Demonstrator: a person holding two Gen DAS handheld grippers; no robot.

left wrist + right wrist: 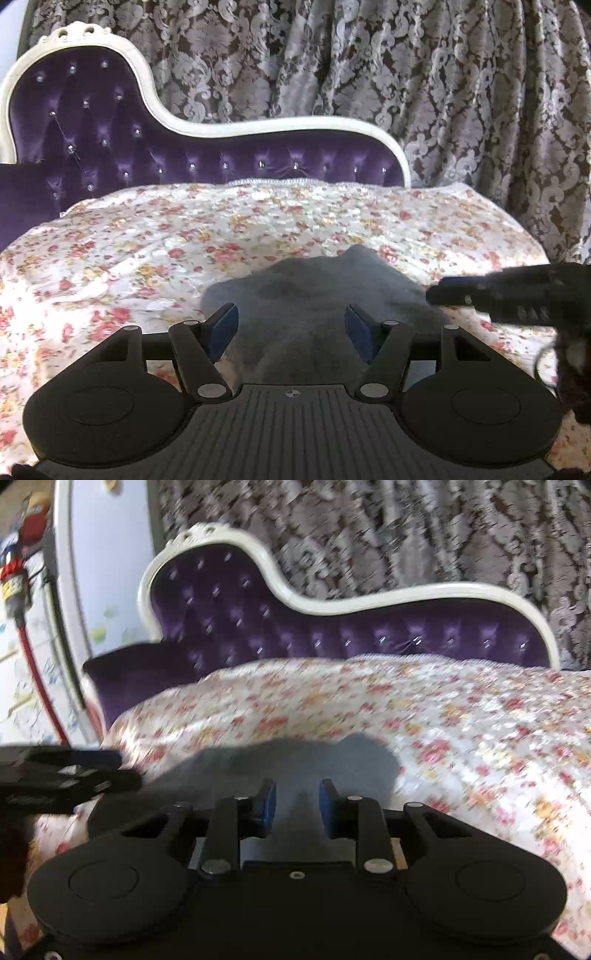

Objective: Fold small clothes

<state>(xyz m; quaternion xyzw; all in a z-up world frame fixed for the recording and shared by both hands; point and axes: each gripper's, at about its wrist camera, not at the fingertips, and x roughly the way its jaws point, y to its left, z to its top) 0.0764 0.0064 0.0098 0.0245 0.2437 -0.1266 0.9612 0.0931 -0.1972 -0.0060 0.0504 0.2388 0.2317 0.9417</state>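
Left gripper (291, 326): black frame, blue pads, jaws spread wide, nothing between them; poised over the near part of the garment. Whether the pads touch the cloth cannot be told.

Right gripper (297, 803): same build, blue pads parted by a narrower gap, released, grasping nothing. It points at the garment from the near edge of the seat. In the left wrist view it enters side-on from the right, its tip at the garment's right edge.

Grey garment (314, 295): one small piece of soft plain grey cloth, matte, no print visible. It lies mostly flat with an irregular outline; a rounded lobe sticks out at its far right corner. It sits toward the near edge of the seat, roughly midway along it.

Floral cover (147, 240): white sheet with small red, pink and yellow flowers, lightly creased, spread over the whole seat; a scalloped hem runs along its far edge against the backrest.

Chaise backrest (110, 147): purple tufted velvet with bright studs, framed in a curved white moulding, tall at the left end and low toward the right.

Curtain (406, 74): brown and silver damask, hanging in folds behind.

Open room: bare cover stretches left, right and beyond the garment up to the backrest.
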